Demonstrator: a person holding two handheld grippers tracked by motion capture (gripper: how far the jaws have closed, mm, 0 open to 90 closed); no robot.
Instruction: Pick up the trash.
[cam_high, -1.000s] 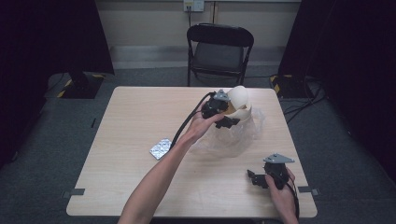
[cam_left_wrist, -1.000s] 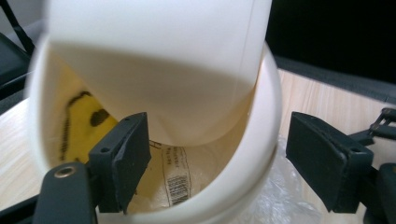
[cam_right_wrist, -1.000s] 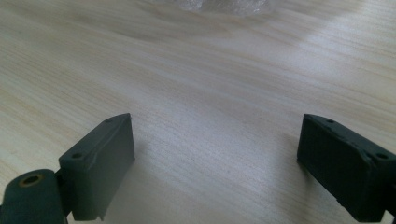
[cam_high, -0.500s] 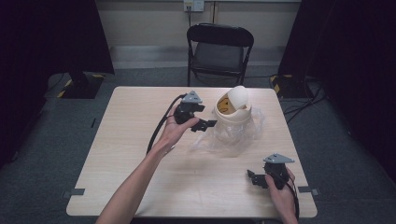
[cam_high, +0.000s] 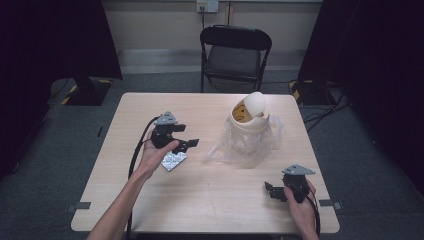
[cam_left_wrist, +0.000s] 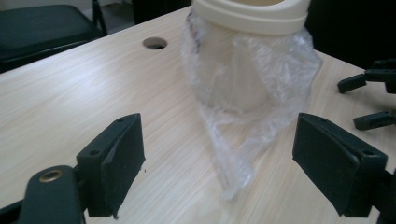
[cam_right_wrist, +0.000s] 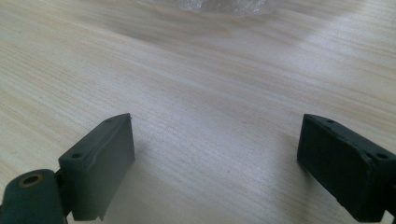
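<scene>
- the black two-jaw left gripper (cam_high: 186, 143) is held wide open and empty, near the desk's (cam_high: 125, 200) left edge, above a silver blister pack (cam_high: 173, 161).
- the black right gripper (cam_high: 270, 190), jaws spread and empty, is rested near the desk's front right corner.
- a cream lidded plastic container (cam_high: 248, 119) in clear crumpled wrap (cam_high: 235, 147) is seen toward the far edge.

Left claw (cam_high: 189, 143) jaws apart, above foil blister pack (cam_high: 174, 161) on bench (cam_high: 210, 200). Cream container (cam_high: 250, 120) in clear plastic bag (cam_high: 235, 147), centre-right. Right claw (cam_high: 270, 190) jaws apart, near front edge. Black chair (cam_high: 235, 52) beyond.
</scene>
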